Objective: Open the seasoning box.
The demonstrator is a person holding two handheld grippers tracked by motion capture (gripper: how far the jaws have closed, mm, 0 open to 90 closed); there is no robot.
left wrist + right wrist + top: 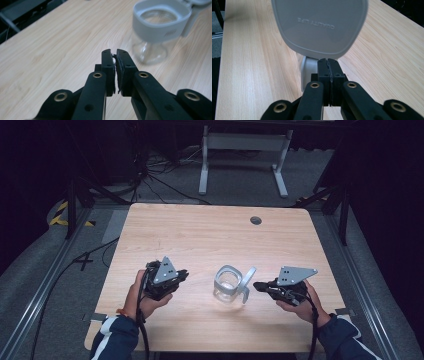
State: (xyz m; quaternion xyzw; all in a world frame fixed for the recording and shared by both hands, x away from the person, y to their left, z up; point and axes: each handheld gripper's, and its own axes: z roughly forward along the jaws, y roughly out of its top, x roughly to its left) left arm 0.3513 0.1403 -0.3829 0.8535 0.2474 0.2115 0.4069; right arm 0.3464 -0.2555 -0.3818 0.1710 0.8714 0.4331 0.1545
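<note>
Navy white-striped sleeves (116,335), black jaws

Pale matt wood-grain table (200,235), clear glossy glass jar (150,51) with seemingly matt grey plastic lid (319,25)

The table (200,235) is pale wood with a fine lengthwise grain and a small dark grey round cap (256,220) near its far edge; the floor (240,180) around it is grey, with a patch of yellow-and-black striped tape (62,215) at the left. The jar (227,289) is clear glass with a light grey collar and a light grey lid (319,25) that carries raised lettering in the same grey. Both grippers, left (183,274) and right (257,285), are black with brass-coloured rivets and a grey plate on top, and the sleeves (115,337) appear dark blue with a white stripe, though the low light makes the shade uncertain.
</note>
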